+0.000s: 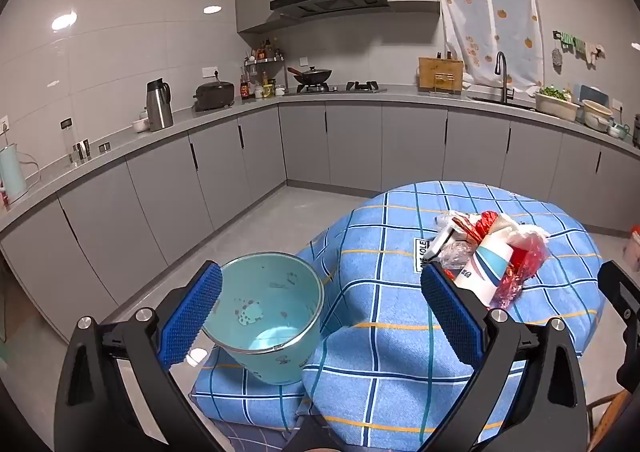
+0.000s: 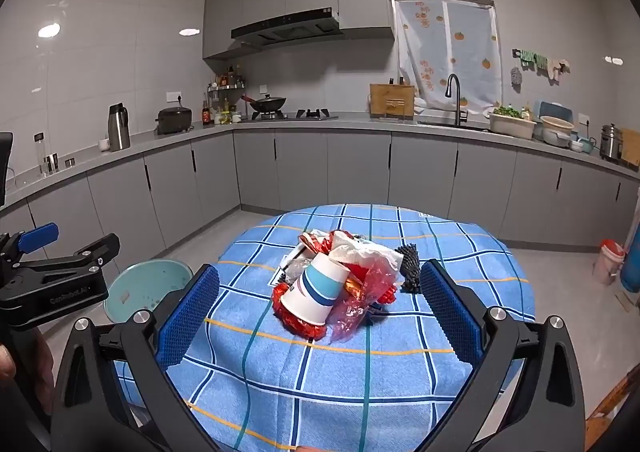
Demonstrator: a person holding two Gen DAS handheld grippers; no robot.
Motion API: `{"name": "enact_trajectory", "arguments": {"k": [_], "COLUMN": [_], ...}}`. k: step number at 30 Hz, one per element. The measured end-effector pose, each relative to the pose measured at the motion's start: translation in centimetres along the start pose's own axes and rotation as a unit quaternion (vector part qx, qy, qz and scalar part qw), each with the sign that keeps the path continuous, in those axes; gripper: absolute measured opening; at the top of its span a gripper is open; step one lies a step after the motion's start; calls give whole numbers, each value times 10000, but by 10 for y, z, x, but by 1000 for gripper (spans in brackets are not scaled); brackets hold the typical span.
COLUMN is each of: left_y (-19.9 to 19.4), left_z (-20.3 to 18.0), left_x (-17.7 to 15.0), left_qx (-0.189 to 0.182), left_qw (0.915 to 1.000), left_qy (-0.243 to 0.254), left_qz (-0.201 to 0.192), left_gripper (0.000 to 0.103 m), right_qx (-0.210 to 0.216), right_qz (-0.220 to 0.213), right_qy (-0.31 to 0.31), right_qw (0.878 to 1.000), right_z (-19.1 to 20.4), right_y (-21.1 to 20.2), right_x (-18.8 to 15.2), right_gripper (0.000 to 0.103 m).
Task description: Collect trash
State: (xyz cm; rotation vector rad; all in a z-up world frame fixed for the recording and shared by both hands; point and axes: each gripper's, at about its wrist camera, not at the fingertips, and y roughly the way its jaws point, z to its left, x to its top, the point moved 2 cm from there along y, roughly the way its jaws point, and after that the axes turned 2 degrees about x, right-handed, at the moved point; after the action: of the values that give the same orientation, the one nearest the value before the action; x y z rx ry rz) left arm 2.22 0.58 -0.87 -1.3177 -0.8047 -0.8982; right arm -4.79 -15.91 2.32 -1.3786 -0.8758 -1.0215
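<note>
My right claw (image 2: 320, 310) and left claw (image 1: 318, 308) both gape wide, empty. The white-and-blue paper cup (image 2: 314, 290) lies tipped amid crinkly red plastic wrappers (image 2: 362, 298) on the blue checked tablecloth (image 2: 400, 384). Light and crushable, I reckon; I'd pinch its sidewall gently.

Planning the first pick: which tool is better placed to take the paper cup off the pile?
Right. The right tool faces the paper cup head-on, open. The left tool points between bucket and pile.
</note>
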Motion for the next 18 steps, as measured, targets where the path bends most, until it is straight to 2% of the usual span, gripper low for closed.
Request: {"name": "enact_trajectory", "arguments": {"k": [18], "left_y": [-7], "left_z": [0], "left_x": [-1], "left_qx": [52], "left_qw": [10000], "left_qy": [-28], "left_qz": [-35], "left_gripper": [98], "right_qx": [16], "right_qz": [21], "right_qy": [-2], "right_qw": [10000], "right_z": [-2], "right_y": [0], "right_x": [-2], "right_gripper": [99]}}
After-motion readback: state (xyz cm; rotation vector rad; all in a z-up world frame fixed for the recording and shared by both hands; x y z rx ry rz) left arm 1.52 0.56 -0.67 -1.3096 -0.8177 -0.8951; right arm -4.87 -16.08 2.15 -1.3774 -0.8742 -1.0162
